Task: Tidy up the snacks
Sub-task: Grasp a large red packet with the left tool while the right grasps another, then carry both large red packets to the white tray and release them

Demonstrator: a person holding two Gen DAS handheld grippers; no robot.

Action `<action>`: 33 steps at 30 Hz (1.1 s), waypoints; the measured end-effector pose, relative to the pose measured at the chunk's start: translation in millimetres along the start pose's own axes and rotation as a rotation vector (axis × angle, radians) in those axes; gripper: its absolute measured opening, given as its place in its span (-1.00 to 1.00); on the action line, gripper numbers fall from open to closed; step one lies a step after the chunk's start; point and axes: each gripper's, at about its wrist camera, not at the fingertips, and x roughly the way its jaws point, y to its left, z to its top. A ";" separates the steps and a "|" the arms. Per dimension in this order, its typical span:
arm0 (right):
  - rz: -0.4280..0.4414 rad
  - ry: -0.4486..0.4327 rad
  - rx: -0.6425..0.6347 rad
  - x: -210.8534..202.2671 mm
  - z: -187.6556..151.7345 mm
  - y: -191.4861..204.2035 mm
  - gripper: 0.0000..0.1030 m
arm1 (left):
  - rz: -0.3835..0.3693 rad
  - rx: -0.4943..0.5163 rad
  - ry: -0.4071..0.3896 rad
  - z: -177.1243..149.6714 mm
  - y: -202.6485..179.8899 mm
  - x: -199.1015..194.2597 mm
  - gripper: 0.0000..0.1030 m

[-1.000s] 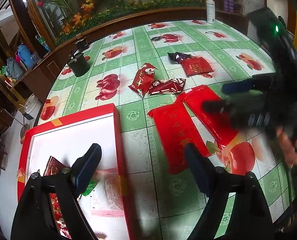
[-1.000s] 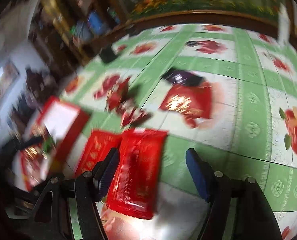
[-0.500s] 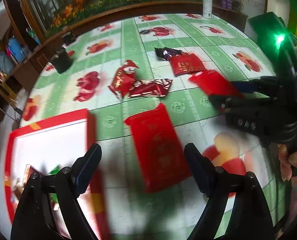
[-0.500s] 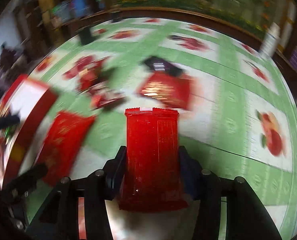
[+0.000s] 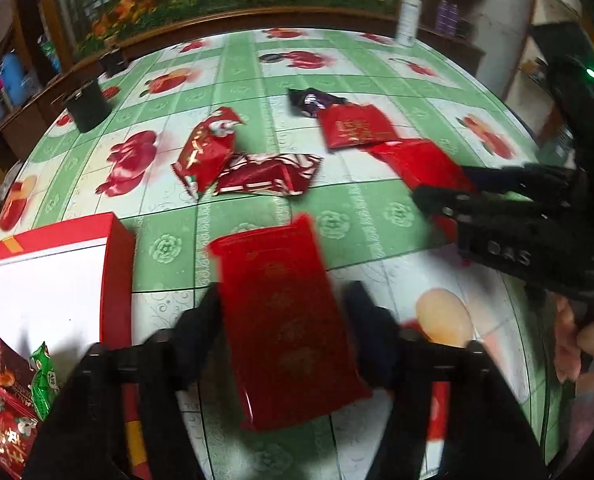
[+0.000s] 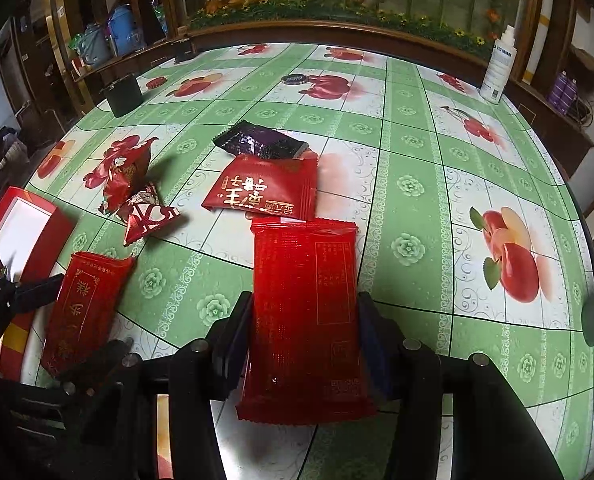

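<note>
My left gripper is shut on a long red snack packet above the green tablecloth; this packet also shows in the right wrist view. My right gripper is shut on a second long red packet, also in the left wrist view. The red box with a white floor lies at the left and holds several snacks. Loose on the table are a square red packet, a dark purple packet and two red-and-white packets.
A black cup and a small dark lid stand on the far part of the table. A white spray bottle stands at the far right edge. Wooden ledges and shelves ring the table.
My left gripper has closed on the long red packet that lay between its fingers. My right gripper still holds its packet and has steadied, pointing more toward the far side.
</note>
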 end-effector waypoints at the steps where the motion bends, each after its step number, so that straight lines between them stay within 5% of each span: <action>1: 0.004 -0.001 0.000 0.0 -0.3 0.5 -0.01 | -0.007 0.012 0.002 -0.6 -1.9 -1.5 -0.11; 12: 0.204 -0.009 0.102 -3.9 0.1 -7.4 -0.01 | -0.045 0.074 -0.016 -31.3 -8.5 -30.9 -0.14; 22: 0.367 -0.001 0.222 -5.3 -5.2 -16.5 -0.02 | -0.052 0.082 -0.113 -50.7 1.8 -81.7 -0.14; 33: 0.551 0.027 0.330 -16.0 -35.4 6.0 -0.03 | -0.090 0.046 -0.109 -73.9 20.5 -89.2 -0.14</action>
